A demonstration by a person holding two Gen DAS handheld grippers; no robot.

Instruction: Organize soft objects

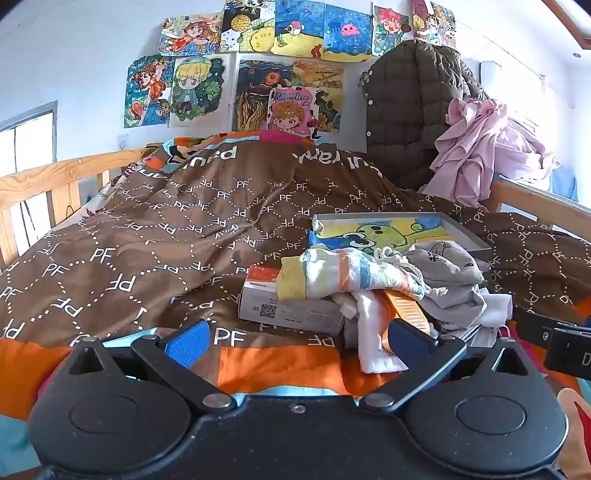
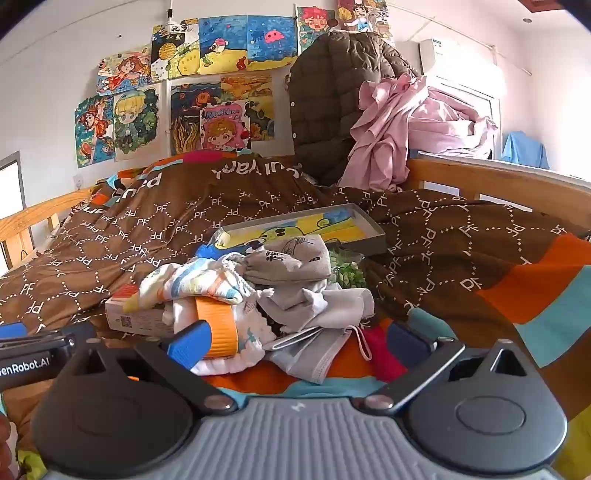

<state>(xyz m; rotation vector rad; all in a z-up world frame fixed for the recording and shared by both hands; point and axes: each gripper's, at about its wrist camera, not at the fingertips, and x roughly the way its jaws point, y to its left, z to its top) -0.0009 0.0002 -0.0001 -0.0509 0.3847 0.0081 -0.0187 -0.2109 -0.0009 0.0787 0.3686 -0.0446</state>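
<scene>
On my left wrist view, the left gripper [image 1: 299,341] hovers low over the near edge of the bed, its blue-padded fingers [image 1: 188,341] spread wide with nothing between them. My right gripper [image 2: 301,341] is likewise wide open and empty; its left finger [image 2: 190,341] sits just in front of an orange-banded white sock [image 2: 218,332], though I cannot tell whether they touch. The soft things to be sorted form one heap near the foot of the brown quilt [image 1: 147,229]: a striped pastel cloth [image 1: 343,275] draped over a small cardboard box [image 1: 291,312], a grey printed garment [image 2: 291,258] on top, and a pale grey garment [image 2: 317,306] spilling toward my right gripper, partly covering a pink cord [image 2: 364,341]. Behind the heap lies a shallow grey tray [image 2: 373,225] bearing a yellow and blue cartoon picture, tilted on the quilt. A green patterned item [image 2: 349,273] shows between tray and heap; what it is I cannot tell. At the head of the bed, a dark quilted jacket [image 1: 410,110] hangs beside a bundle of pink fabric [image 1: 480,147], which drapes over the wooden rail [image 1: 44,177]. Drawings [image 1: 266,33] cover the wall above. The body of the left gripper enters the right wrist view at lower left.
</scene>
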